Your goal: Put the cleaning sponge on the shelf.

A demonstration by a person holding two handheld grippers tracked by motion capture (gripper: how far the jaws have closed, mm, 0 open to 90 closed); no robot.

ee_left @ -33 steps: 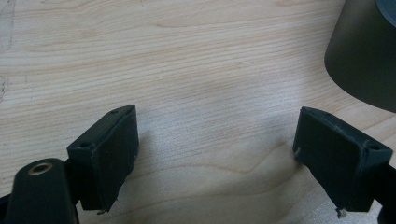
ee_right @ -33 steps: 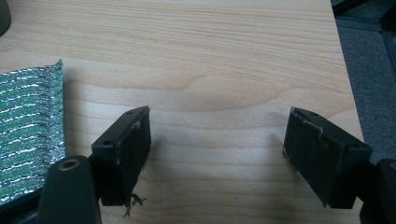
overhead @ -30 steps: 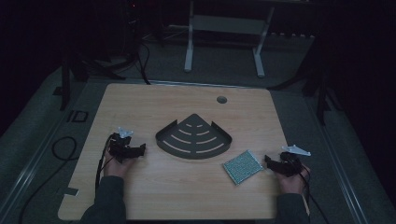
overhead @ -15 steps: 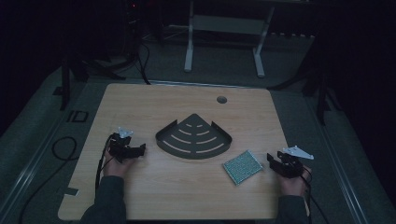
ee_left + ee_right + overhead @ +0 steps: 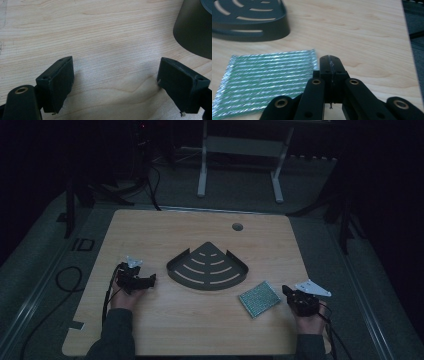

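Two grippers rest on my wood-grain table (image 5: 200, 320): the left gripper (image 5: 115, 85) spread wide and empty, the right gripper (image 5: 329, 65) pinched together on nothing. A glittery green woven pad (image 5: 264, 77) lies just beside the right one. A dark slotted fan-shaped corner tray (image 5: 207, 267) sits mid-table.

A pale wood-grain worktop (image 5: 150, 235) has a small round hole (image 5: 237, 226) near its far edge. A dark fan-shaped slotted tray (image 5: 207, 267) lies at its middle, and a shiny green woven square pad (image 5: 259, 298) lies near the tray's right side, apart from it.
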